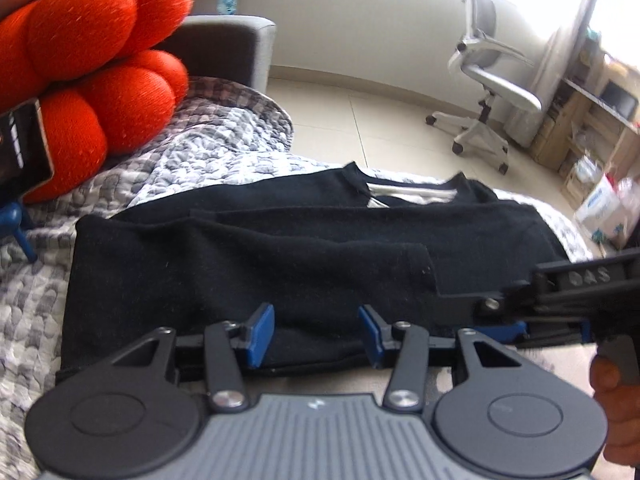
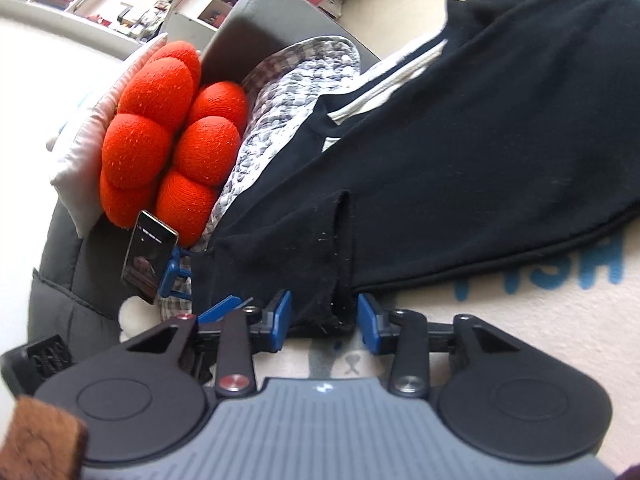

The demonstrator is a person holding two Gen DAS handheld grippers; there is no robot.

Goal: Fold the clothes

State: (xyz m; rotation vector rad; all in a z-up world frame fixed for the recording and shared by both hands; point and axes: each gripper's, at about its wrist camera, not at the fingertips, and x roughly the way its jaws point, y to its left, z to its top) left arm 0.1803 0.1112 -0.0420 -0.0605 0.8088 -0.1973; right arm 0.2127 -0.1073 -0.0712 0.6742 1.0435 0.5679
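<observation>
A black garment [image 1: 280, 256] lies folded flat on a grey quilted blanket [image 1: 200, 152], its white-lined neck opening at the far side. My left gripper [image 1: 316, 334] stands open at the near hem, and the cloth edge fills the gap between its blue pads without being pinched. In the right wrist view the garment [image 2: 460, 168] spreads over a cream mat [image 2: 520, 308]. One of its corners reaches in between the pads of my right gripper [image 2: 324, 322], which stands open close around it. That right gripper [image 1: 476, 316] also shows at the garment's right end, held by a hand [image 1: 612, 396].
A red bobbled cushion [image 2: 160, 128] and a white pillow lean on the grey sofa arm [image 1: 224, 48]. A phone [image 2: 150, 256] stands on a blue holder beside the garment. An office chair [image 1: 488, 92] and shelves stand across the pale tiled floor.
</observation>
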